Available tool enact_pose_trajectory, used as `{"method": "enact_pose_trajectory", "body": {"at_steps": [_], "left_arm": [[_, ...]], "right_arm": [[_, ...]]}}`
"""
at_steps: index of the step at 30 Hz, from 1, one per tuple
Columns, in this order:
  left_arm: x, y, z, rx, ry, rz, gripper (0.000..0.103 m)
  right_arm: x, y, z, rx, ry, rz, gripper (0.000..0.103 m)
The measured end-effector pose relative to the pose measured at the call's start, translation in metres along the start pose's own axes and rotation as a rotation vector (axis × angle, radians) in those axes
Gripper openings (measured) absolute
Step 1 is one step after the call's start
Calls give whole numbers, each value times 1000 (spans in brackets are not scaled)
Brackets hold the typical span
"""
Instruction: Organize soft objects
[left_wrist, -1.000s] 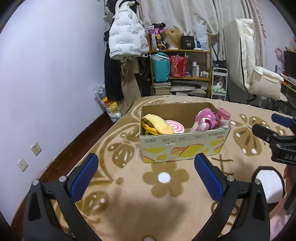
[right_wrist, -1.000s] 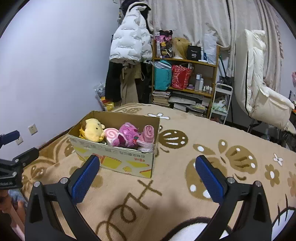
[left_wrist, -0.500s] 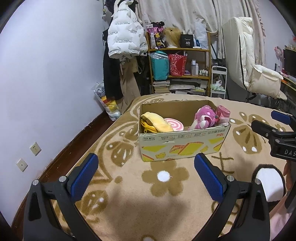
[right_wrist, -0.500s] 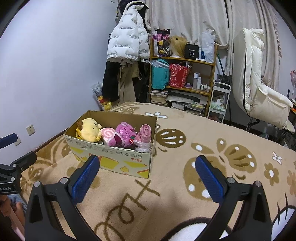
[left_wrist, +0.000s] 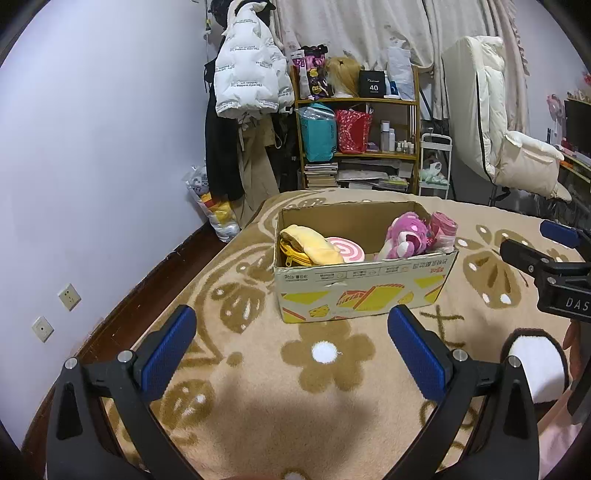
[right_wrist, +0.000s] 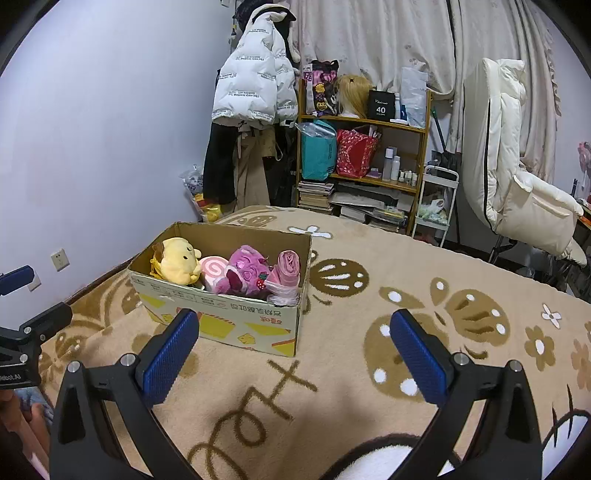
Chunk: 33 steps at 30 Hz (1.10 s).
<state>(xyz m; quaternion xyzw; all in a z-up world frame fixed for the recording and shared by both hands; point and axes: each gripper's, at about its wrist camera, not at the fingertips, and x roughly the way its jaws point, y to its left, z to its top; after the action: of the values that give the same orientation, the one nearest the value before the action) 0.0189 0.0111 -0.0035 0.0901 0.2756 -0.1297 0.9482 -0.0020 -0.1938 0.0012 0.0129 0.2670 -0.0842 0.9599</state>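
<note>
toys: yellow plush (right_wrist: 179, 260), pink swirl roll (right_wrist: 214, 272), pink plush (right_wrist: 245, 271), rolled pink cloth (right_wrist: 286, 268), all inside my cardboard box (right_wrist: 229, 317)
box: on patterned blanket (right_wrist: 369, 295)
left gripper (left_wrist: 291, 349): jaws apart, empty
right gripper (right_wrist: 293, 350): jaws apart, empty

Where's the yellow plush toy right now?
The yellow plush toy lies inside the cardboard box on the bed, at its left end in both views, beside the pink swirl cushion.
</note>
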Motion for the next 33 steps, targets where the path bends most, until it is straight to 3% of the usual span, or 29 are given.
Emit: {"method": "enact_pose_trajectory", "body": {"at_steps": [33], "left_arm": [[-1,-3,0,7,0,-9,102]], "right_arm": [[-3,-6,5,-1,-4,-5,103]]}}
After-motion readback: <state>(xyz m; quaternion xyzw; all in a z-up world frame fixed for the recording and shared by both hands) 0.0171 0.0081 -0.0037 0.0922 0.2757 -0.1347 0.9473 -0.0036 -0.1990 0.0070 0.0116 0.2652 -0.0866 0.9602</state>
